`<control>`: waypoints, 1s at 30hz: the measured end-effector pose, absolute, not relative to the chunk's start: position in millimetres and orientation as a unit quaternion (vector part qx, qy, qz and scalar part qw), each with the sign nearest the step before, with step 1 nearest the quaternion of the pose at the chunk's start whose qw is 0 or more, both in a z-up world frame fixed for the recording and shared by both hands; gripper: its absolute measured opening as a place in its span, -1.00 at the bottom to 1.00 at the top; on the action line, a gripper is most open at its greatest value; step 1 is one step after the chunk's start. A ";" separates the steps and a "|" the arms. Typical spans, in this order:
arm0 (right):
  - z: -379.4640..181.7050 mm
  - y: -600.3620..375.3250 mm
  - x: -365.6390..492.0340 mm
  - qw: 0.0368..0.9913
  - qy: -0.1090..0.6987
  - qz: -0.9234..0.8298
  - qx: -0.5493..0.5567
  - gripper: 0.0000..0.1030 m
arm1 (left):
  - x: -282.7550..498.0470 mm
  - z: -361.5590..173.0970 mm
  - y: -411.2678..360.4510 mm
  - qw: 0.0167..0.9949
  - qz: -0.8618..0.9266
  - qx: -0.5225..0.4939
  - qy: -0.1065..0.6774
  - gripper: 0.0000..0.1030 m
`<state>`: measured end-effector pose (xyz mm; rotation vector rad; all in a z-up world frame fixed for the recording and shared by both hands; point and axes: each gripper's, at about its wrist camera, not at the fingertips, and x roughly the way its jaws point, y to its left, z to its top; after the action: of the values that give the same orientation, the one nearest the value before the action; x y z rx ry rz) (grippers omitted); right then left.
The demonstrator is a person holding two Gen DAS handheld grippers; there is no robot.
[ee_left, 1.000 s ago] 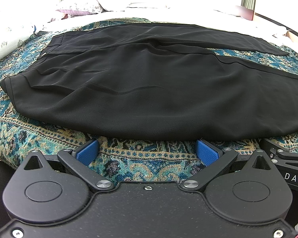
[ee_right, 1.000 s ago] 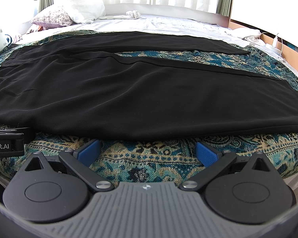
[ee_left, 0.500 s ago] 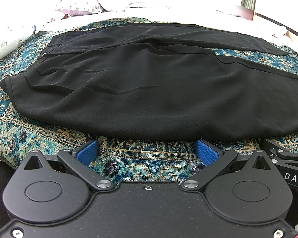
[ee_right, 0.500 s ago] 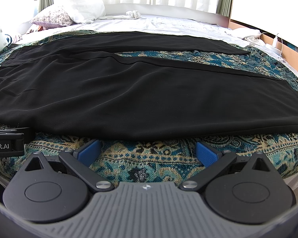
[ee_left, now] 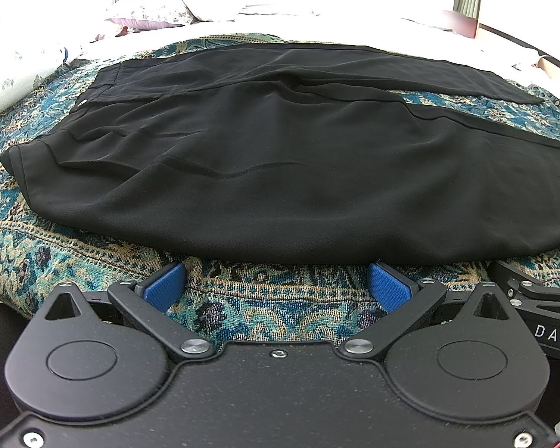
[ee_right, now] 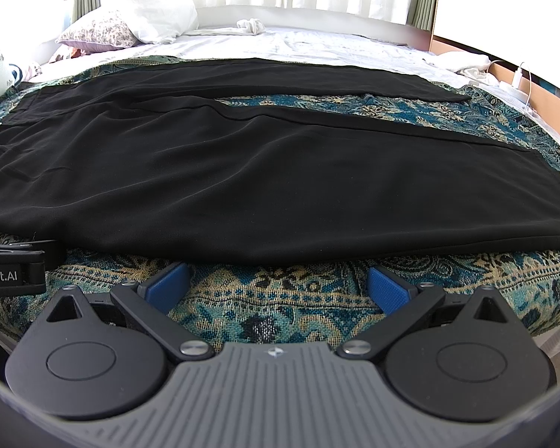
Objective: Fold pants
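Note:
Black pants (ee_left: 280,171) lie spread flat on a teal patterned blanket (ee_left: 261,306), waistband at the left and both legs running right. The same pants (ee_right: 261,171) fill the right wrist view, the far leg splitting away toward the back right. My left gripper (ee_left: 278,283) is open just short of the near hem edge, blue pads wide apart, nothing between them. My right gripper (ee_right: 278,283) is open too, by the near edge of the closer leg. Each gripper's body shows at the edge of the other's view.
The blanket (ee_right: 280,298) covers a bed with a white sheet (ee_right: 317,44) behind it. Pillows (ee_right: 130,22) lie at the back left by a curtained window. A wooden bed frame and a white cable (ee_right: 519,78) are at the right.

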<state>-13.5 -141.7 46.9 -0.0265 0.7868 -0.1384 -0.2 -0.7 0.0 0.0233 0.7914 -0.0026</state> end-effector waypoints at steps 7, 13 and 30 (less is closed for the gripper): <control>46.0 -143.1 -2.3 0.914 0.399 -0.074 -0.009 1.00 | 5.5 4.3 -5.5 0.920 0.005 0.011 0.391 1.00; 60.2 -142.5 -4.8 0.909 0.410 -0.070 -0.001 1.00 | 6.5 16.0 -1.4 0.908 -0.018 0.016 0.418 1.00; 151.0 -169.7 16.0 0.945 0.314 -0.090 -0.020 1.00 | 57.6 114.0 55.4 0.936 -0.021 -0.002 0.350 1.00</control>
<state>16.0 -169.7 151.0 -0.0409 0.6407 -0.1841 57.6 55.4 114.0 -0.0032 0.7157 -0.0437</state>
